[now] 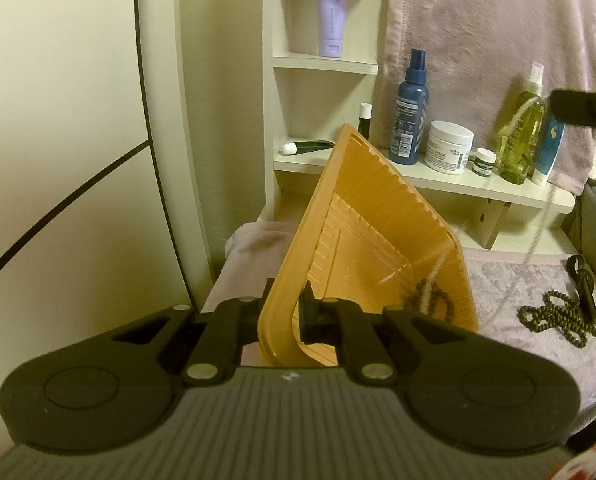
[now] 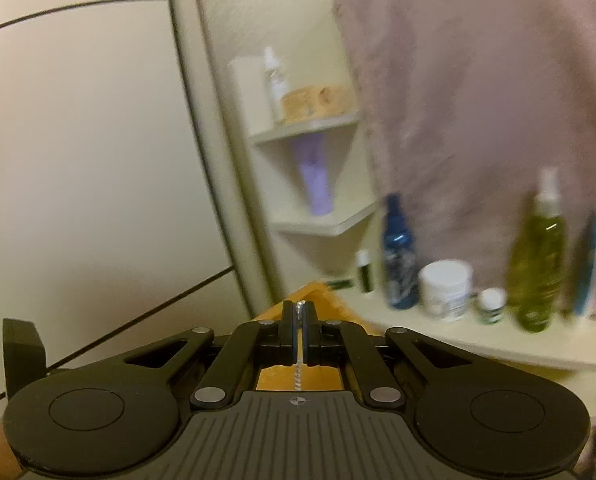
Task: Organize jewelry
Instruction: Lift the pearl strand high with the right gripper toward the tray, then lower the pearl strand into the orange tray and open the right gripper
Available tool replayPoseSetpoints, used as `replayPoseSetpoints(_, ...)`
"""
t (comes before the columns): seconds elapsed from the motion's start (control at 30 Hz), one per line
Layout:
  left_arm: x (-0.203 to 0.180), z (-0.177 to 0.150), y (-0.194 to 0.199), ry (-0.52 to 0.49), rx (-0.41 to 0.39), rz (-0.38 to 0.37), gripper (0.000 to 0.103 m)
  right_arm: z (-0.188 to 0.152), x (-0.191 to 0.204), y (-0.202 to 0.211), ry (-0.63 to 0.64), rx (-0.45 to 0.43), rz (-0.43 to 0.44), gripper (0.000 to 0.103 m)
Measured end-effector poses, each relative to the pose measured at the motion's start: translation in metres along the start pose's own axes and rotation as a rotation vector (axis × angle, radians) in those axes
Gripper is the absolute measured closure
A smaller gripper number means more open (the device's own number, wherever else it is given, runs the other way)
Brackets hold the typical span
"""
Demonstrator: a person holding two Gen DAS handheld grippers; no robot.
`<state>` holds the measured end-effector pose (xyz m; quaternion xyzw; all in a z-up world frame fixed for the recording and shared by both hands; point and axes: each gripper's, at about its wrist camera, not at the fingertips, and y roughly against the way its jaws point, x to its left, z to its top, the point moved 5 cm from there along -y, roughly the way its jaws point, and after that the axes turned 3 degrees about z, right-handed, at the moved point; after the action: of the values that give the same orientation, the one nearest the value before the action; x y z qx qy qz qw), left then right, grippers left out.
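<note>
Clamping the tilted orange tray point(image 1: 361, 248) by its near rim, the left gripper point(image 1: 288, 312) is holding it at lower centre; the right gripper point(image 2: 299, 316) is pinching a silver chain point(image 2: 299, 376), while a beaded necklace point(image 1: 557, 318) is lying at lower right.

Orange ribbed tray point(image 1: 361, 216); dark brown beads point(image 1: 557, 320); silver chain point(image 2: 300, 360); navy bottle point(image 1: 409, 120); yellow-green bottle point(image 1: 523, 140); lilac tube point(image 1: 330, 16); white jar point(image 1: 449, 146).

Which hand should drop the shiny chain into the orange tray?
The right. Its hand-held gripper is shut on the thin silver chain, above the ribbed orange plastic tray. The left hand-held gripper is busy clamping the tray's rim, holding it tilted.
</note>
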<state>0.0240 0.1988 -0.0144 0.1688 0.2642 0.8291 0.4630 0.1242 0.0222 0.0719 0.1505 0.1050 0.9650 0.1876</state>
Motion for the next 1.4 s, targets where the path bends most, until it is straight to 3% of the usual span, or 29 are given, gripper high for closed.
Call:
replayPoseSetpoints(0.5, 0.001, -0.001, 0.001, 0.004, -0.001, -0.002, 0.095, -0.061, -0.019, -0.076, -0.112, 0.186, 0.05, 0.101)
replayPoseSetpoints(0.9, 0.002, -0.001, 0.0, 0.005, 0.0, -0.001, 0.095, -0.079, -0.027, -0.083, -0.149, 0.242, 0.072, 0.1)
replayPoseSetpoints(0.97, 0.002, -0.001, 0.0, 0.005, 0.001, -0.002, 0.095, -0.079, -0.028, -0.082, -0.145, 0.237, 0.061, 0.096)
replayPoseSetpoints(1.0, 0.002, -0.001, 0.0, 0.006, 0.001, -0.002, 0.095, -0.079, -0.03, -0.081, -0.149, 0.233, 0.055, 0.085)
replayPoseSetpoints(1.03, 0.002, 0.0, 0.0, 0.006, 0.001, -0.002, 0.095, -0.079, -0.032, -0.079, -0.153, 0.229, 0.049, 0.068)
replayPoseSetpoints(1.07, 0.002, -0.001, 0.0, 0.006, 0.001, -0.001, 0.095, -0.079, -0.035, -0.076, -0.158, 0.219, 0.041, 0.062)
replayPoseSetpoints(1.3, 0.002, 0.0, 0.0, 0.007, 0.001, -0.001, 0.095, -0.089, -0.061, -0.044, -0.231, 0.163, -0.033, 0.059)
replayPoseSetpoints(1.4, 0.002, 0.0, 0.0, 0.008, 0.001, -0.001, 0.095, -0.102, -0.075, -0.03, -0.263, 0.18, -0.081, 0.059)
